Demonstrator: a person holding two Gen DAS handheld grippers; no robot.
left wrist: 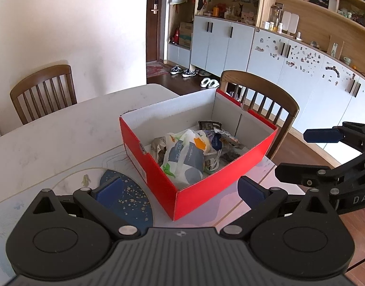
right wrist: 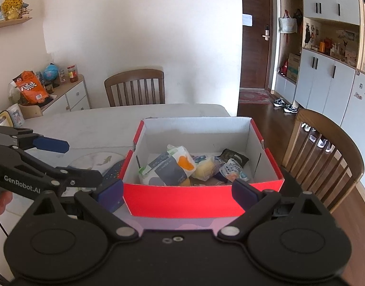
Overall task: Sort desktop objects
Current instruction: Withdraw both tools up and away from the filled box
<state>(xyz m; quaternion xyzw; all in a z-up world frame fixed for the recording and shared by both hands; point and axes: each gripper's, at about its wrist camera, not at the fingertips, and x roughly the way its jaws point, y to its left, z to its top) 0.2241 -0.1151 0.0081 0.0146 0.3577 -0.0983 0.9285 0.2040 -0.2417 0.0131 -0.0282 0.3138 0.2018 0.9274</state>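
A red cardboard box (left wrist: 158, 174) (right wrist: 182, 197) with white inside walls stands on the pale table (left wrist: 63, 128) (right wrist: 106, 124). It holds several packets: a tissue pack with grey and orange print (left wrist: 184, 155) (right wrist: 170, 166), a yellow item (right wrist: 203, 168) and dark snack bags (right wrist: 234, 157). My left gripper (left wrist: 180, 188) is open and empty, just in front of the box's near corner; it also shows in the right wrist view (right wrist: 75, 159). My right gripper (right wrist: 177, 190) is open and empty at the box's near wall; it also shows in the left wrist view (left wrist: 301, 152).
A placemat with a dark blue speckled patch (left wrist: 132, 197) (right wrist: 110, 169) lies left of the box. Wooden chairs stand at the far side (left wrist: 44, 90) (right wrist: 137, 85) and at the right (left wrist: 265, 100) (right wrist: 325, 152). A sideboard with snacks (right wrist: 51, 90) is far left.
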